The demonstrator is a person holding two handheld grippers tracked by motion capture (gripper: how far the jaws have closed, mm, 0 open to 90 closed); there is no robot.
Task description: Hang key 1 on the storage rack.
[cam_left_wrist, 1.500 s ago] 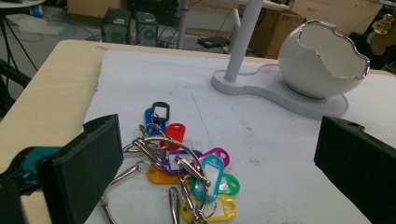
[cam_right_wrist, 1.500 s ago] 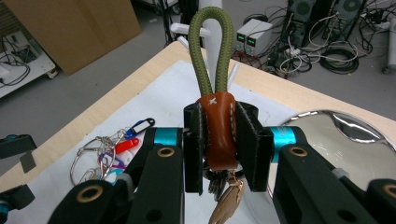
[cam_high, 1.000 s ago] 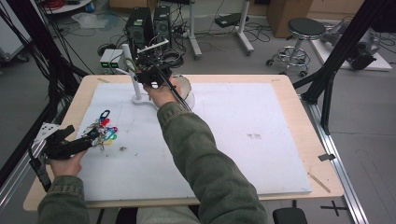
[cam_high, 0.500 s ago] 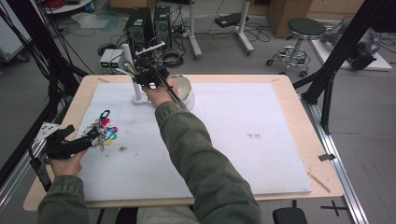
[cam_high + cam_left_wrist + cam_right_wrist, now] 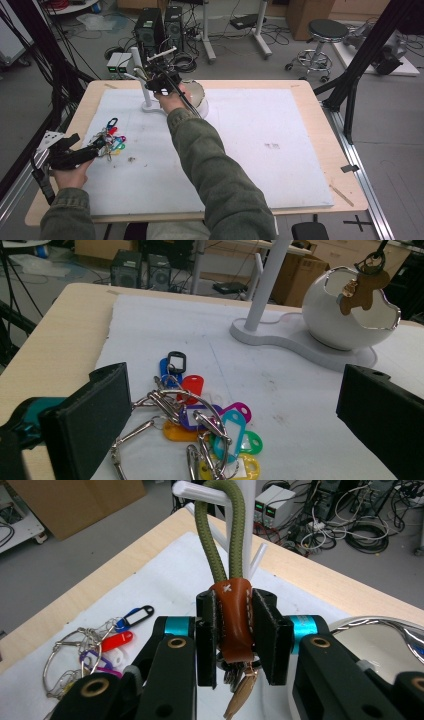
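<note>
My right gripper (image 5: 235,600) is shut on a brown leather sleeve (image 5: 234,630) of a key fob. An olive cord loop (image 5: 212,540) rises from the sleeve to a white peg (image 5: 197,491) of the key stand (image 5: 145,87), and keys (image 5: 240,692) dangle below the jaws. In the high view the right gripper (image 5: 161,82) is up beside the stand's pole. My left gripper (image 5: 235,390) is open and low over the mat, with a bunch of coloured key tags on rings (image 5: 200,422) just ahead of its jaws. In the high view the left gripper (image 5: 92,150) points at that bunch (image 5: 112,140).
A white bowl (image 5: 350,315) sits on the stand's base (image 5: 285,337), and a brown tag (image 5: 362,287) hangs in front of it. The white mat (image 5: 260,150) covers the wooden table (image 5: 320,100). Computers, cables and a stool (image 5: 327,30) stand beyond the far edge.
My right hand has sunk a little by the stand's pegs, still gripping the fob. The left gripper and the key bunch have not moved.
</note>
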